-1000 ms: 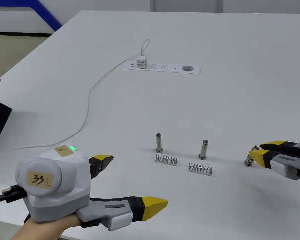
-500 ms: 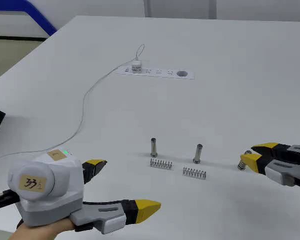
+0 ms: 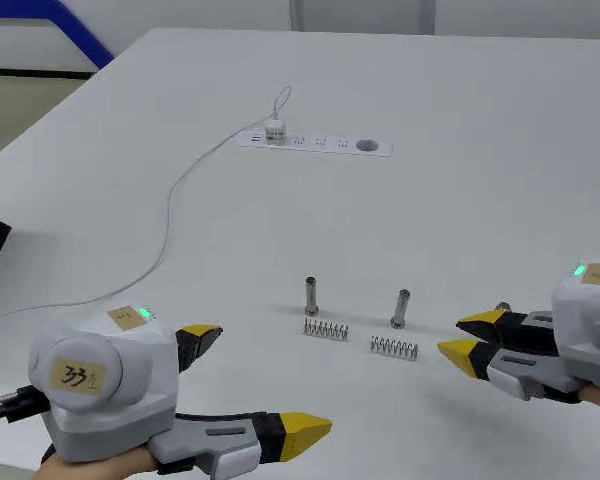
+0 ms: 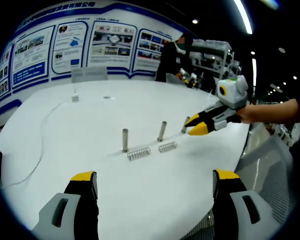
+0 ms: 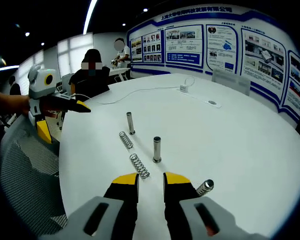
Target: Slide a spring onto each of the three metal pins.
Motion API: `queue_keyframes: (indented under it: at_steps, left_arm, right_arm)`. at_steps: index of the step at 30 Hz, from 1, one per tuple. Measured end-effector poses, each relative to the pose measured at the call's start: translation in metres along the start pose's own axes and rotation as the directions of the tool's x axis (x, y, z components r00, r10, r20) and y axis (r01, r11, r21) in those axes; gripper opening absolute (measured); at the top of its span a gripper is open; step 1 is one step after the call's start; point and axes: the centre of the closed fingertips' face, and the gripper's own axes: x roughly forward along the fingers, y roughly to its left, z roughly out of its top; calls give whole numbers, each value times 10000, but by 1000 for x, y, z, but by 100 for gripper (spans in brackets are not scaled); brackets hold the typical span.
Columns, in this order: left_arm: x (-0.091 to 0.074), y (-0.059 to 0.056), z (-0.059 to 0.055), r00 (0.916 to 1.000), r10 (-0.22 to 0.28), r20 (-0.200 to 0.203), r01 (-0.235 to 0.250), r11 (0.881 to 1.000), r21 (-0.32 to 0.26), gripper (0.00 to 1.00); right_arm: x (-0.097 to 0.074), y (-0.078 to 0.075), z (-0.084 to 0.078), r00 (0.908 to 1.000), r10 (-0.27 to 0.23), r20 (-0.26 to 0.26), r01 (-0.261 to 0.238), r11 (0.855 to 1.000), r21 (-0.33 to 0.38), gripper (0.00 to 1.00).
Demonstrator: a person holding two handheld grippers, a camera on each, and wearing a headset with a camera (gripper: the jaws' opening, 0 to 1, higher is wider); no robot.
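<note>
**Head view.** The white tabletop [image 3: 480, 150] is carrying two bare upright steel pins, the left pin [image 3: 311, 295] & the middle pin [image 3: 401, 308]. Each has a loose coiled wire spring lying just in front: the left spring [image 3: 326, 329] & the middle spring [image 3: 394, 348]. The yellow-tipped right gripper [image 3: 458, 337] is hovering near the middle spring, jaws a little apart, nothing between them. The third pin [image 3: 501, 306] is peeking out just behind its upper jaw. The left gripper [image 3: 255, 385] is hovering well apart from the parts, jaws spread wide, empty.

**Left gripper view.** Pins & springs are sitting mid-table, far ahead of the gaping jaws. Risk: w/ this gripper so far off, nothing is steadying a pin during threading, so a snagging coil is likely tipping it.

**Right gripper view.** The third pin, apparently already wearing a spring, is sitting just beside the right-hand jaw. A careless swing is likely knocking it over. The middle spring is lying just ahead of the jaws. Risk: a nudge is sending the round coil rolling; too hard a pinch is squirting it out or bending it.
</note>
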Motion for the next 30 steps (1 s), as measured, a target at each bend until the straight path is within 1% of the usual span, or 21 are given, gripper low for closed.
queue_keyframes:
  at_steps: [2, 3, 7, 8, 9, 10, 14, 20, 24, 27, 30]
  left_arm:
    - [0, -2, 4, 9997, -141, 213, 145, 9998, -154, 98]
    - [0, -2, 4, 9996, -157, 236, 162, 9997, -189, 98]
    - [1, -2, 1, 9999, -129, 111, 131, 9998, -173, 98]
    - [1, -2, 1, 9998, -132, 115, 134, 9997, -204, 98]
    - [1, -2, 1, 9999, -121, 109, 123, 9997, -221, 98]
    - [1, -1, 1, 9999, -102, 98, 104, 9997, -217, 98]
    - [1, -1, -1, 10000, -46, -3, 46, 9999, -164, 98]
    - [0, 2, 0, 10000, 67, 48, -65, 9995, -309, 98]
    - [-2, 4, 1, 9997, 168, 151, -162, 9990, -421, 98]
    - [-2, 4, 1, 9997, 210, 148, -203, 9987, -458, 98]
    - [-1, 4, 0, 9998, 182, 102, -178, 9988, -460, 98]
  right_arm:
    - [4, 3, -1, 9999, 120, -94, -121, 9999, -75, 20]
    - [6, 3, -2, 9998, 178, -122, -179, 9998, -87, 20]
    - [16, 6, -5, 9991, 332, -248, -335, 9994, -119, 20]
    - [18, 6, -4, 9990, 371, -242, -371, 9993, 10, 20]
    - [21, 9, -3, 9988, 465, -139, -459, 9981, 415, 20]
    - [23, 10, -2, 9984, 549, -105, -541, 9966, 616, 20]
    - [36, 12, -10, 9963, 635, -572, -625, 9979, 181, 20]
    - [47, 15, -16, 9935, 764, -848, -757, 9971, 119, 20]
    - [51, 15, -19, 9919, 810, -980, -812, 9967, 24, 20]
    - [52, 13, -21, 9909, 848, -1049, -851, 9964, 16, 20]
    - [53, 12, -20, 9915, 846, -984, -844, 9964, 58, 19]
